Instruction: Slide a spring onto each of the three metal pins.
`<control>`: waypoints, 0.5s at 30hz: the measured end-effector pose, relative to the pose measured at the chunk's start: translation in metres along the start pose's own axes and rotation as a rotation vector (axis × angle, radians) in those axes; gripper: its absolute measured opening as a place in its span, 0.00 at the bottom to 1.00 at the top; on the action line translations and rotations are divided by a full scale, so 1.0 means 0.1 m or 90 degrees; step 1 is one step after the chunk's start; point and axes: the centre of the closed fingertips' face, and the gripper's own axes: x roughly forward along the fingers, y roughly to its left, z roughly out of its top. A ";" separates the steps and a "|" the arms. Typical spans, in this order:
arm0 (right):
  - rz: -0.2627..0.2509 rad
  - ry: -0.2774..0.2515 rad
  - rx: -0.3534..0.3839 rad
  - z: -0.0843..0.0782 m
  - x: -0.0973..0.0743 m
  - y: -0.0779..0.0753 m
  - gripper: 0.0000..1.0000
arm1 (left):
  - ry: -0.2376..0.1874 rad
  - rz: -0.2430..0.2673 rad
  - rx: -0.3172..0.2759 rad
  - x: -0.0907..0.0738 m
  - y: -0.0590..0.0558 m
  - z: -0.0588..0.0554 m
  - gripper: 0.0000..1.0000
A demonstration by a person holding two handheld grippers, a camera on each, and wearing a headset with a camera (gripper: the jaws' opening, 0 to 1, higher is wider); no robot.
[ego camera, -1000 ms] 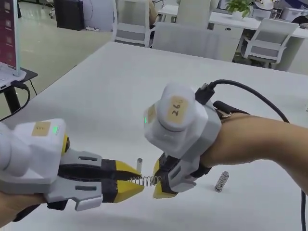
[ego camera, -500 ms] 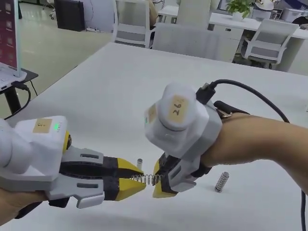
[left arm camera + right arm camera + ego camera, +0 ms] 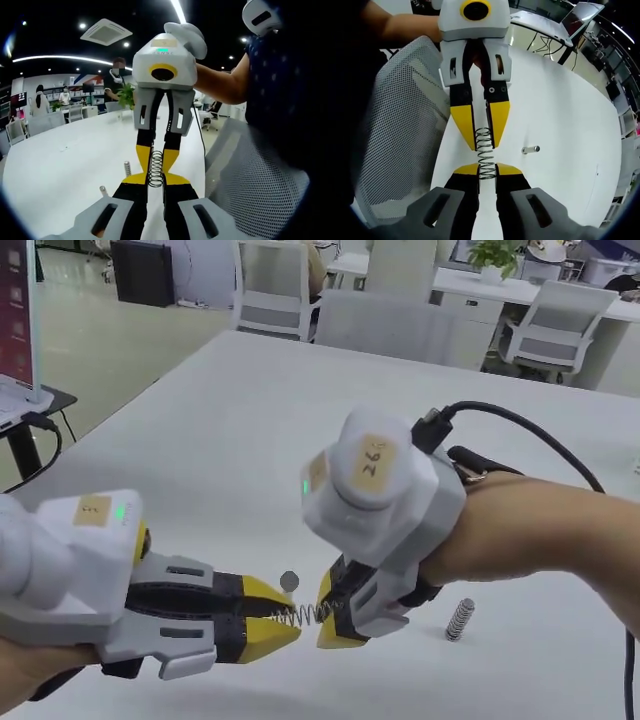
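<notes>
Head view, left gripper [image 3: 288, 626] and right gripper [image 3: 327, 614] tip to tip, each clamped on one end of spring [image 3: 304, 615], pin [image 3: 290, 582] at its 12 o'clock, second spring [image 3: 458, 619] lying on table [image 3: 250, 420] at right gripper's 3 o'clock.

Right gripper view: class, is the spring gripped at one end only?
No, the spring is pinched at both ends, by the right gripper at the bottom and the left gripper at the top.
</notes>
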 end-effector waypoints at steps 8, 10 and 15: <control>0.000 -0.007 -0.001 0.04 -0.05 0.02 0.09 | 0.013 -0.006 0.004 0.01 -0.01 -0.03 0.03; 0.001 -0.011 -0.001 0.07 -0.07 0.03 0.09 | 0.016 -0.005 0.006 0.02 -0.01 -0.04 0.03; 0.002 -0.021 -0.005 0.14 -0.11 0.04 0.09 | 0.026 -0.007 0.011 0.03 -0.02 -0.07 0.03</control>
